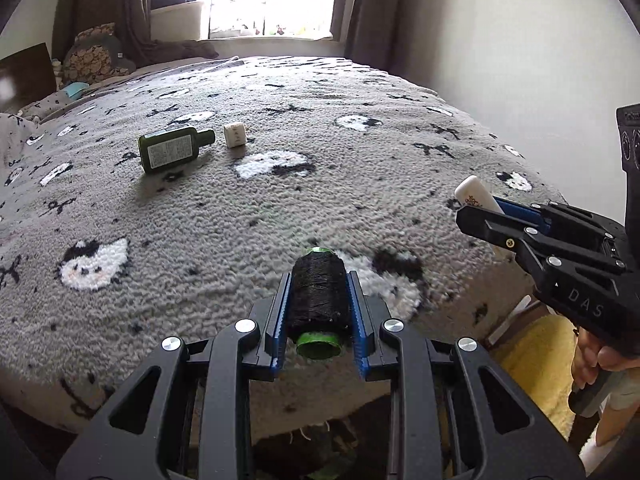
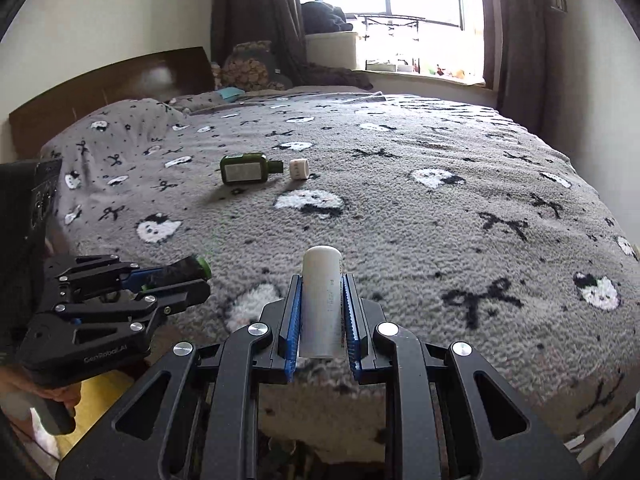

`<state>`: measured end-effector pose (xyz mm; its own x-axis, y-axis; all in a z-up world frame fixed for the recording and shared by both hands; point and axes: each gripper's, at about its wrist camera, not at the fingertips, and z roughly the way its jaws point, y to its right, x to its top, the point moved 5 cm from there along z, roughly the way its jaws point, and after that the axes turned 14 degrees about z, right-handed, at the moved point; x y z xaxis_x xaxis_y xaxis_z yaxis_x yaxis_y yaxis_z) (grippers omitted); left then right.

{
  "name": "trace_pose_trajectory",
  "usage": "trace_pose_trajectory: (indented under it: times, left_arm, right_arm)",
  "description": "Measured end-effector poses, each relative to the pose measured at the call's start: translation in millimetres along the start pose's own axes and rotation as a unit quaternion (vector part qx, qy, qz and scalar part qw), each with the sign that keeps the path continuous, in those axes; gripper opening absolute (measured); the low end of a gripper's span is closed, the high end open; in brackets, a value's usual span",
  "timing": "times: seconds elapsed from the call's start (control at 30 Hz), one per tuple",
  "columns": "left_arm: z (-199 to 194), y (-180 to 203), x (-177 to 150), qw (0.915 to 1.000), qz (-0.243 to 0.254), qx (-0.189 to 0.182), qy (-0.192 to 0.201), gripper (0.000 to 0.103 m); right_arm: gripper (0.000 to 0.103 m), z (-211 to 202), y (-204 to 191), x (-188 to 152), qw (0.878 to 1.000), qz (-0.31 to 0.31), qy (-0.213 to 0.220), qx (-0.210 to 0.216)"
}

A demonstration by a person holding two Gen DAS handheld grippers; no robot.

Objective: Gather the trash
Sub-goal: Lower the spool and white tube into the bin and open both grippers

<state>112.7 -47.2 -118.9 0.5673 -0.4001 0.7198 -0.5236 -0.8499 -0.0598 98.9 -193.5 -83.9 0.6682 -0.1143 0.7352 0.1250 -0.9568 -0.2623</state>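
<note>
My left gripper (image 1: 318, 280) is shut on a black thread spool with green ends (image 1: 318, 294), held over the near edge of the bed; it also shows in the right wrist view (image 2: 188, 270). My right gripper (image 2: 322, 280) is shut on a white tube (image 2: 321, 300), also seen in the left wrist view (image 1: 478, 196). A dark green bottle (image 1: 172, 150) lies on its side on the bed, mid left, also visible in the right wrist view (image 2: 248, 168). A small white jar (image 1: 235, 135) lies just right of its neck, likewise in the right wrist view (image 2: 300, 169).
The bed carries a grey fuzzy blanket (image 2: 440, 220) with white cat faces and black bows. A wooden headboard (image 2: 100, 92) and pillows are at the left. Window and curtains (image 2: 256, 20) stand behind. A white wall (image 1: 520, 60) runs along the right. Something yellow (image 1: 528, 360) lies below the bed's edge.
</note>
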Motion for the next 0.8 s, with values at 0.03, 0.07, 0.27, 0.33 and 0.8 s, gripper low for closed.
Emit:
trace_pose_trajectory:
  times: [0.03,0.07,0.27,0.33,0.8]
  left_arm:
    - [-5,5,-5,1.0,-0.001,-0.003,0.001,0.025]
    - [-9,10,-11,1.0,-0.001,-0.005,0.002,0.025]
    - [-27,34,-47,0.9999,0.006,-0.006,-0.006,0.025]
    - [-30,39,-59,0.9999,0.007,-0.005,-0.012,0.025]
    - [3,65,-144,0.9928,-0.001,-0.041,-0.112,0.025]
  right_arm:
    - [0.021,-6,0,-7,1.0,0.0,-0.001,0.003]
    - [0.021,-11,0,-15,1.0,0.0,-0.002,0.004]
    - [0.021,-29,-2,-58,1.0,-0.005,-0.017,0.008]
    - [0.021,-30,-3,-73,0.999,-0.005,-0.031,0.012]
    - [0.021,-1,4,-151,0.99,0.024,-0.138,0.015]
